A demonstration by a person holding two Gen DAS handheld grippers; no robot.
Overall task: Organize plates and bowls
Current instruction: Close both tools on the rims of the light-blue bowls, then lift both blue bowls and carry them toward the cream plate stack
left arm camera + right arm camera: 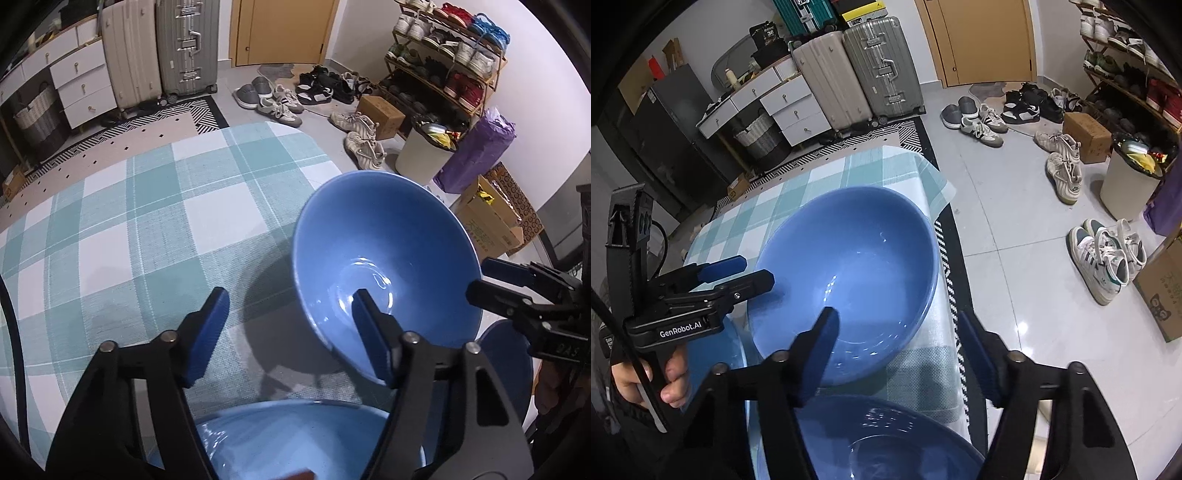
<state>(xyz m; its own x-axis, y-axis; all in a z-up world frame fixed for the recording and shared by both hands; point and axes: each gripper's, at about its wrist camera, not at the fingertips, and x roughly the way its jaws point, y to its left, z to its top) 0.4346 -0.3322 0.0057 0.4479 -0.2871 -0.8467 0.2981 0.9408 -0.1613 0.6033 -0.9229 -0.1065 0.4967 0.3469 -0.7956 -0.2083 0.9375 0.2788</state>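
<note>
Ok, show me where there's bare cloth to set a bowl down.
The checked tablecloth is bare on the side of the big blue bowl away from the right gripper, out to its far edge. Crowded: the near edge, with a second bowl and a plate.

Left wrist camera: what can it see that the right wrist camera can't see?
Only the left wrist camera shows the right gripper from the side, and the blue shoes on top of the shoe rack. Only the right wrist camera shows the left gripper from the side, the hand holding it, and the green-and-white sneakers on the floor. Both show the big blue bowl, the checked tablecloth, the two suitcases and the white bin.
</note>
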